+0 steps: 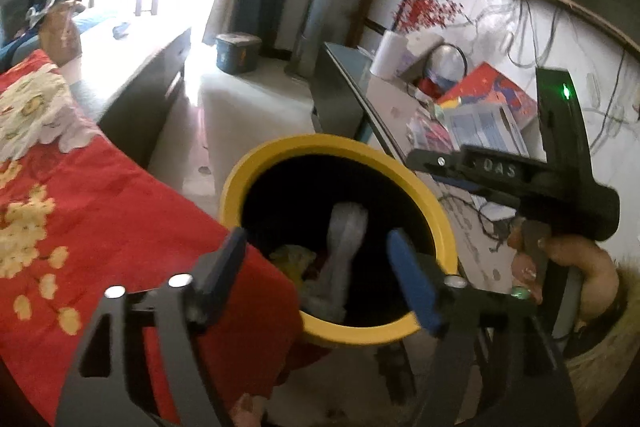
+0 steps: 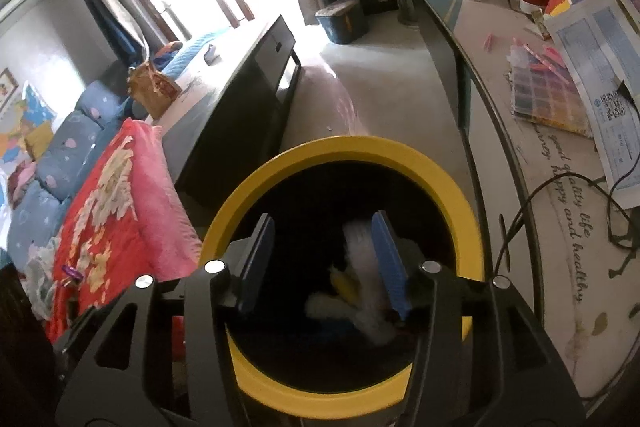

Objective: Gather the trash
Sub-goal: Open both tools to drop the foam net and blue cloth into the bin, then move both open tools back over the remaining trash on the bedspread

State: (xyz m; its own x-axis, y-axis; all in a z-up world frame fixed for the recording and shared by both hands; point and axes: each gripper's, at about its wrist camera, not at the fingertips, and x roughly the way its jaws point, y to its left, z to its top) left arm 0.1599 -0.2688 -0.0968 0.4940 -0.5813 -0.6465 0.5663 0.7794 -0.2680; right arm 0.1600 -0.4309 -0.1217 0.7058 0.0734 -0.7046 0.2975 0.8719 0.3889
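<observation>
Step in hand, by my judgement: release of trash into the bin [image 2: 344, 163], a yellow-rimmed black can on the floor between the bed's edge and the desk's front edge. Both tools hang over its mouth. The left gripper [image 1: 316, 259] has jaws wide apart with nothing between them; the right gripper [image 2: 324, 259] has jaws apart, nothing pressed, though a blurred white piece [image 2: 360, 251] shows beside its right pad, seemingly loose and dropping. To do this well, keep both tools centred above the opening until each piece clears the rim, and keep the pads off the rim itself. Trash already inside: a white wad [image 1: 344, 239] and yellow scraps [image 1: 294, 257] at the bottom. Room: bed [image 2: 116, 211] with red floral quilt along one side, window beyond, pale floor, a dark tub [image 2: 342, 19] near the curtain. Desk [image 2: 560, 227] carries papers, cables, a paper roll at its far corner.
</observation>
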